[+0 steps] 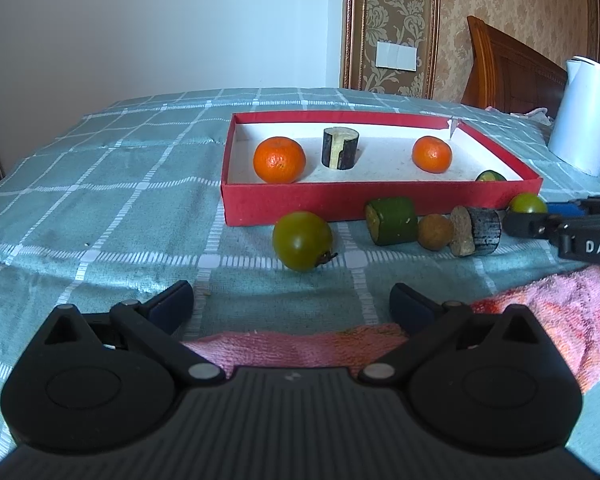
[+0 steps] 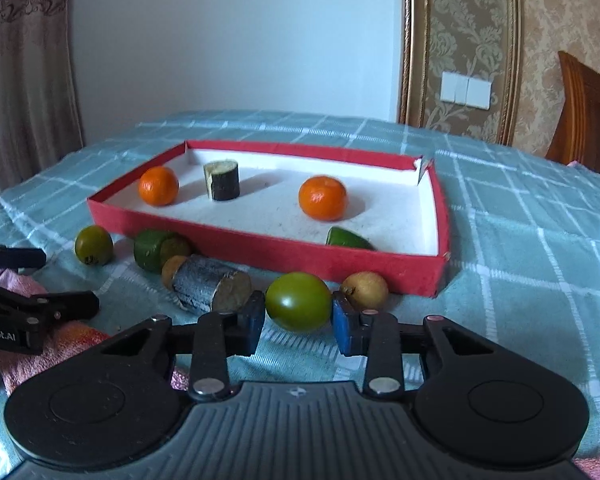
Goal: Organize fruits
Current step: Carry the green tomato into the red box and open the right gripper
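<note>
The right gripper is clamped on a green tomato near the red box, ready for lifting in; the left gripper waits, jaws apart.

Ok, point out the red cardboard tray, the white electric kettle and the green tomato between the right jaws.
Red cardboard tray [image 1: 340, 200]: left wrist view, front wall.
White electric kettle [image 1: 580, 120]: left wrist view, body.
Green tomato [image 2: 298, 301]: right wrist view, its middle.

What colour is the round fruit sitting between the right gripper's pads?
Green, glossy, like an unripe tomato; the right wrist view shows it best, between the right gripper pads.
</note>
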The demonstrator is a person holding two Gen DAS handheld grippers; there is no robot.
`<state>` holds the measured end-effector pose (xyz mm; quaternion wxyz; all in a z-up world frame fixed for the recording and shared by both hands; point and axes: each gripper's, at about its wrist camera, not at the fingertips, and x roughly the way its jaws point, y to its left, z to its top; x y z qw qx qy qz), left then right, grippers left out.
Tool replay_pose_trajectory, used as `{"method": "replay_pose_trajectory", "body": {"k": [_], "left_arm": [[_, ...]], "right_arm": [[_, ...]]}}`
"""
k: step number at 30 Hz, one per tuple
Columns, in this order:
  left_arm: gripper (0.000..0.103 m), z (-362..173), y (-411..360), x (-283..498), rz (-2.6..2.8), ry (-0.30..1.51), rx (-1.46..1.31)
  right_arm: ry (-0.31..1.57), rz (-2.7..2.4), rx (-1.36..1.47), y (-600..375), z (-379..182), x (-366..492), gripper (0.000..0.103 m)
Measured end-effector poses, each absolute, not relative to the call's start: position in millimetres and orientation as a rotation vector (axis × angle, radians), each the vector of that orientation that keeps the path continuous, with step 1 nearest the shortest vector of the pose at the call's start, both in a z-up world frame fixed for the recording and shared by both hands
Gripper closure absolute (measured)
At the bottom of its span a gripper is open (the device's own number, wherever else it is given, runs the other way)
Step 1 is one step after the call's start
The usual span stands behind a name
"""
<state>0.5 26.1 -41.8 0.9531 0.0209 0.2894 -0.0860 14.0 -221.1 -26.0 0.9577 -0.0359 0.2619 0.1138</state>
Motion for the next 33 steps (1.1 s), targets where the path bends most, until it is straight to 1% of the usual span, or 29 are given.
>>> {"method": "replay_pose_trajectory", "body": {"k": [13, 24, 33], "left_arm": [[0.000, -42, 26, 1, -0.174, 0.588, 0.044], [0.000, -42, 26, 1, -0.174, 0.588, 0.044], [0.000, -42, 26, 1, -0.174, 0.588, 0.044]], "right_arm": [[0.451, 0.219, -0.105, -224, -2, 12, 0.068], [0.424, 0.125, -0.133, -238, 13, 57, 0.068], [0.487, 0.062, -0.111, -250, 8, 110, 0.068]]}}
